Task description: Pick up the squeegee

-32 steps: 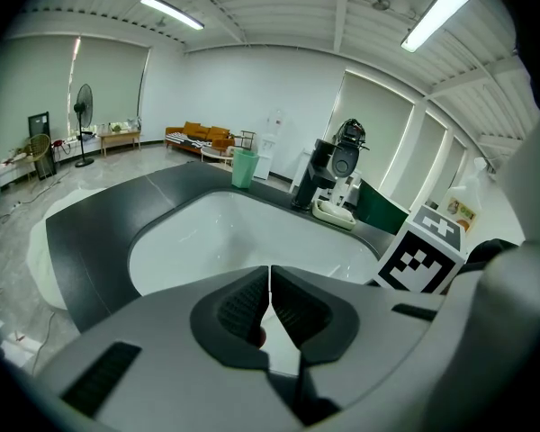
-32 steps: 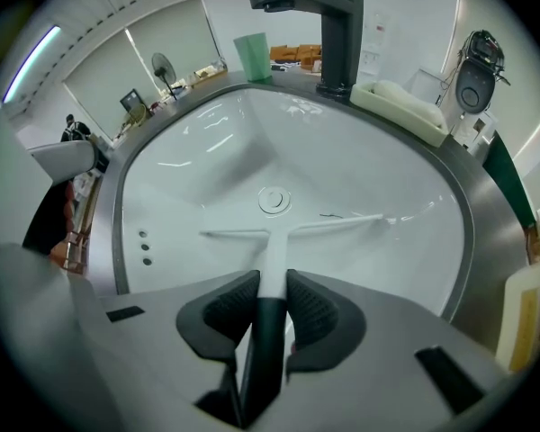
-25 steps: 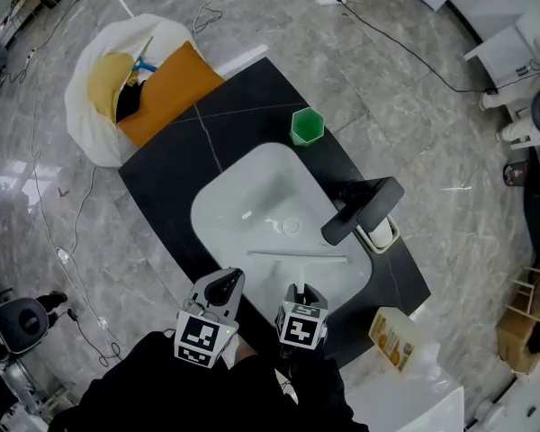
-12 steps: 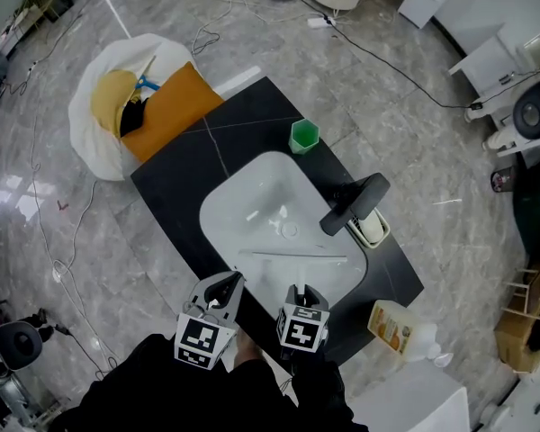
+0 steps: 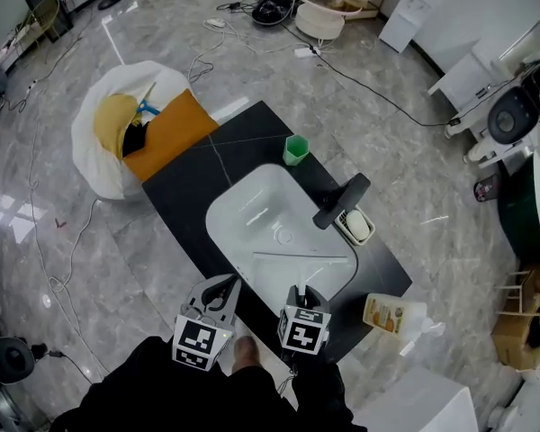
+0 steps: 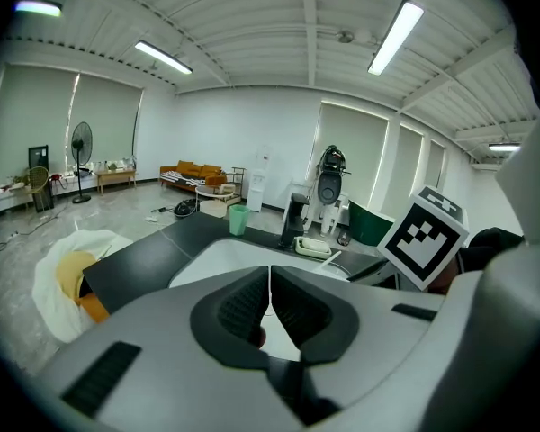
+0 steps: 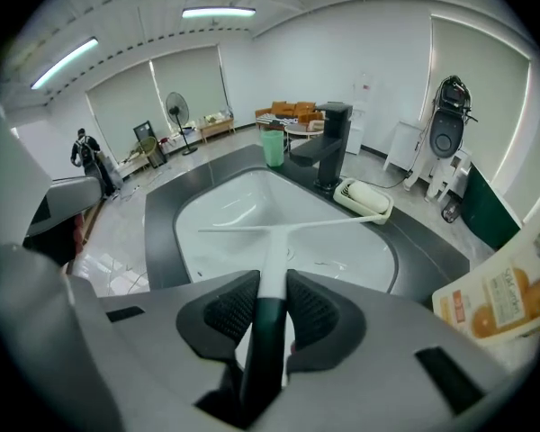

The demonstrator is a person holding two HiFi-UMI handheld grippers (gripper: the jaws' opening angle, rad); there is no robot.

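1. The right gripper [image 7: 270, 300] pinches the squeegee [image 7: 272, 241] by its handle. The pads press on both sides of the handle, where the dark part meets the white part.
2. The left gripper [image 6: 270, 300] has its jaws pressed together. Nothing is between them, so it holds nothing.
3. In the head view the left gripper sits at 9 o'clock from the right gripper, just beside it. Both are low in the picture, near the person's dark sleeves.
4. The squeegee's long thin blade points away from the person. It hangs over the 6 o'clock end of the white sink [image 5: 247, 207].
5. The blade looks like it is up in the air and not lying on the sink bottom, but that is hard to be sure of.
6. The black faucet [image 5: 340, 202] stands at 3 o'clock from the sink. A soap dish [image 5: 353, 227] is just beside it.
7. A green cup [image 5: 295, 148] stands at 12 o'clock on the black counter [image 5: 189, 174]. A bottle [image 5: 391, 315] with an orange label lies at 4 o'clock.
8. The grab is done. The pick-up seems almost done too.
9. What is left is small: bring the squeegee fully clear of the sink and hold it steady.
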